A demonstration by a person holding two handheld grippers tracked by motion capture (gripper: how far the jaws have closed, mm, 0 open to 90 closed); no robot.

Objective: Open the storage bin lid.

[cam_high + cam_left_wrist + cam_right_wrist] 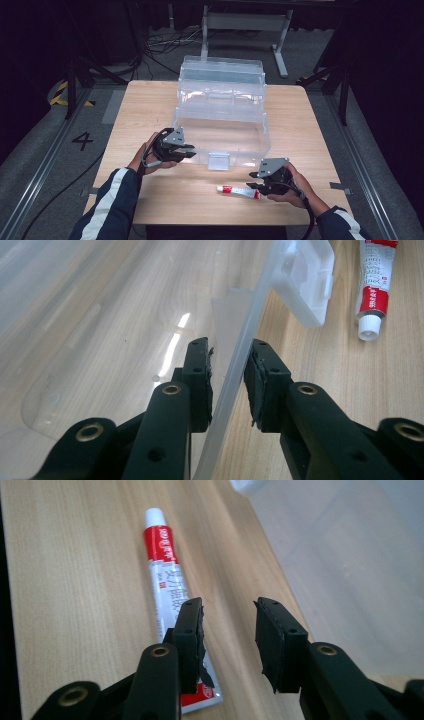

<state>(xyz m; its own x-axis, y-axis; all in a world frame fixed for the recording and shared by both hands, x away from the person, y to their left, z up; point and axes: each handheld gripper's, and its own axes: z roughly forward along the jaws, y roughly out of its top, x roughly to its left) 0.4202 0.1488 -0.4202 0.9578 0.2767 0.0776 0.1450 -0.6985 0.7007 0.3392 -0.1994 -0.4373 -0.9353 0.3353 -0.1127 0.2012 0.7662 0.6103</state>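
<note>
Box wall pinched by left tongs; right tongs gaping beside tube. Tube probably gets nudged away if missed.

Left hand-held gripper clamped, right hand-held gripper parted, empty.

Lab, dark curtains, floor rails (numbered marking)

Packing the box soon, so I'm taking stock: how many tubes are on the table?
1. The red-and-white tube lies on the table in front of the clear box, beside the right gripper. None shows inside the box.
</note>
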